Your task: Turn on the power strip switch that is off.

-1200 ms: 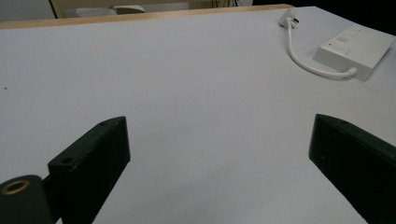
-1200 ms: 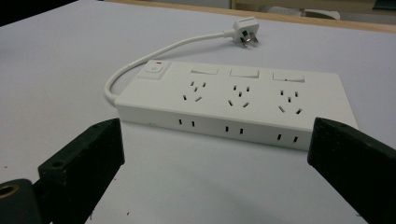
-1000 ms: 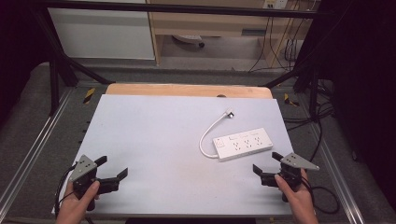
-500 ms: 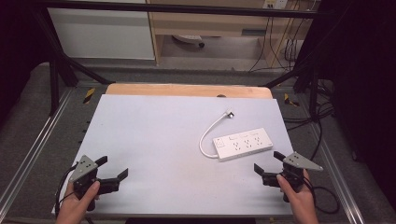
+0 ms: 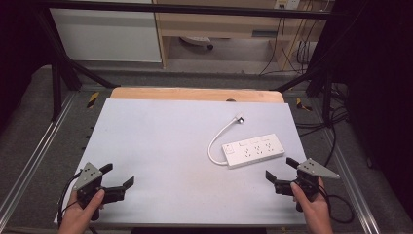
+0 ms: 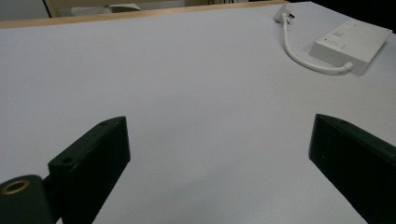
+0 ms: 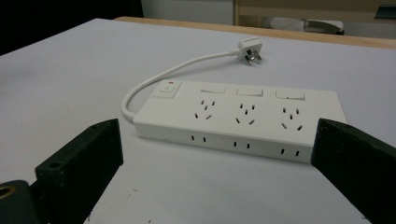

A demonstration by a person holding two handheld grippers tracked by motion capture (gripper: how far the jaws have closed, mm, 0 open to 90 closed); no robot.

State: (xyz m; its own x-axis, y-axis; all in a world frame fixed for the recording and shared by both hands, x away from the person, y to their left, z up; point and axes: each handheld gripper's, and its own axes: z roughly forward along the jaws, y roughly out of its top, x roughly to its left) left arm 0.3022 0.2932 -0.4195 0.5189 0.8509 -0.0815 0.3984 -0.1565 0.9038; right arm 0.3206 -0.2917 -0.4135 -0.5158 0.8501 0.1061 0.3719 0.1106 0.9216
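A white power strip (image 5: 253, 150) with three socket groups and a red-marked switch lies flat on the right half of the white table (image 5: 165, 141). Its short white cable curls left and back to the plug (image 5: 239, 118). My right gripper (image 5: 280, 167) is open near the table's front right. In the right gripper view the power strip (image 7: 247, 114) lies just beyond the gap between the spread jaws of the right gripper (image 7: 218, 126), and the plug (image 7: 250, 49) lies farther back. My left gripper (image 5: 118, 174) is open at the front left. Bare table lies under the left gripper (image 6: 219, 123), and the strip (image 6: 352, 44) is far off to its right.
A wooden strip (image 5: 195, 93) runs along the table's back edge. Metal rails (image 5: 34, 161) flank the table on both sides. Dark cables (image 5: 336, 204) trail on the floor at the right. Shelving and a cabinet (image 5: 104, 34) stand behind the table.
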